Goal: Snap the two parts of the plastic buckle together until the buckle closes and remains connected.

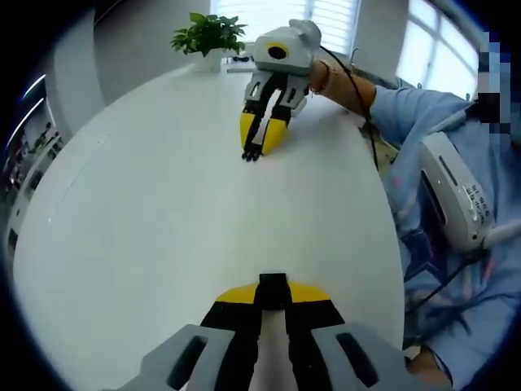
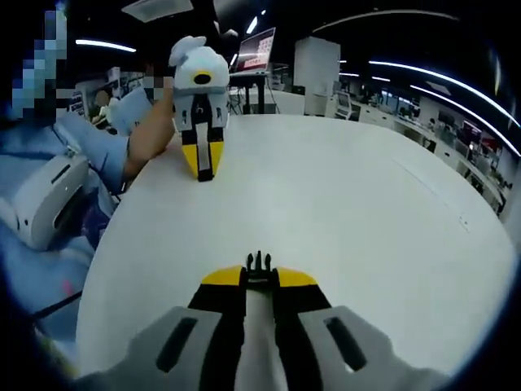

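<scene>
Left gripper view: at the bottom, the left gripper, jaws drawn close together, yellow tips with black pads rising from grey moulded arms, clamped on a small black plastic buckle part with a blocky, squared end poking up between the tips. Beneath and all around, a smooth, matte white round table. Across the table, the right gripper, pointed down with its tips at the tabletop, jaws narrow around another small dark buckle piece, its shape too small to make out. Rounded grey-white housing above the yellow tips, held by a hand with a cable running along the wrist. Well apart, the two buckle parts. Leafy green potted plant at the far rim of the table. At the right edge, a pale blue sleeve of soft, creased fabric.

Right gripper view: at the bottom, the right gripper, jaws nearly together, gripping the black pronged buckle piece, thin teeth standing up in a comb-like row above the yellow tips. Same glossy white table stretching away. Far across it, the left gripper, tips down on the tabletop, jaws narrow, dark buckle part barely visible between them. Pale blue sleeve at the left. Bright monitor beyond the table.
</scene>
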A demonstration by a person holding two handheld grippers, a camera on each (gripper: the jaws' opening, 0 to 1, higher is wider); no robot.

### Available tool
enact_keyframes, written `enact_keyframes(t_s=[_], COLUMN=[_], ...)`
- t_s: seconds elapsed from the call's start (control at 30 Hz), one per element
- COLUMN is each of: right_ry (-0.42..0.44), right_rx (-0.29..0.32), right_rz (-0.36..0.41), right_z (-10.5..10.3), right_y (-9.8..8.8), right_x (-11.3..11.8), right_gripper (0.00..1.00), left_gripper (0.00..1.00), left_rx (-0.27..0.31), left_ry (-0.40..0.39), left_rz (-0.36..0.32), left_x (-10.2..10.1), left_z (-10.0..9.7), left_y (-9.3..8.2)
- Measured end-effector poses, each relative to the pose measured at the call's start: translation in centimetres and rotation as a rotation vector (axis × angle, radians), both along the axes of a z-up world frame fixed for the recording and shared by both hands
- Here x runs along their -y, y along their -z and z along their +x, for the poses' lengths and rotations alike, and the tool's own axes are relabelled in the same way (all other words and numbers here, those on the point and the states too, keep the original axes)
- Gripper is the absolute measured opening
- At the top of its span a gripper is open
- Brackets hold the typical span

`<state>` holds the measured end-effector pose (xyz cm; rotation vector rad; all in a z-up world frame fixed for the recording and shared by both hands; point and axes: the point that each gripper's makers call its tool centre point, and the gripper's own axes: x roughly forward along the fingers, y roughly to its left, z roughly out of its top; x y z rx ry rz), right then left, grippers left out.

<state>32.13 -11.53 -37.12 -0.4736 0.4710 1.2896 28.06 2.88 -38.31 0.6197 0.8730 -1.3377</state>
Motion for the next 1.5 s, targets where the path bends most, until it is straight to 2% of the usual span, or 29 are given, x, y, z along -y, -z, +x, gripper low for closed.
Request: enact_keyframes(t_s=[0.5,0.7,0.77,0.93,1.5], right_ry=[-0.096,-0.123,-0.13,-0.155,-0.163], right_rx=[-0.03,-0.048,-0.036,-0.024,0.008], right_rz=[-0.053,-0.095,-0.111,-0.044,-0.02], right_z=[-2.0,-2.0,-2.0,-2.3,-2.9], right_y=[0.1,0.1,0.2,0.1,0.1], right_x=[-2.6,-3.2,-3.3,-4.0,-4.8], right_gripper=[0.12,0.12,0.12,0.12,0.12], left_gripper=[0.1,0.1,0.1,0.1,0.11], left_rx=[0.005,0.012,0.013,0.028,0.066], left_ry=[0.015,0.02,0.019,0.019,0.072], left_rz=[-0.017,-0.034,-0.047,-0.07,-0.123], left_x=[0.0,0.4,0.7,1.6,4.4], left_z=[0.5,0.9,1.1,1.8,1.7], left_y=[-0.3,-0.4,-0.5,-0.5,-0.3])
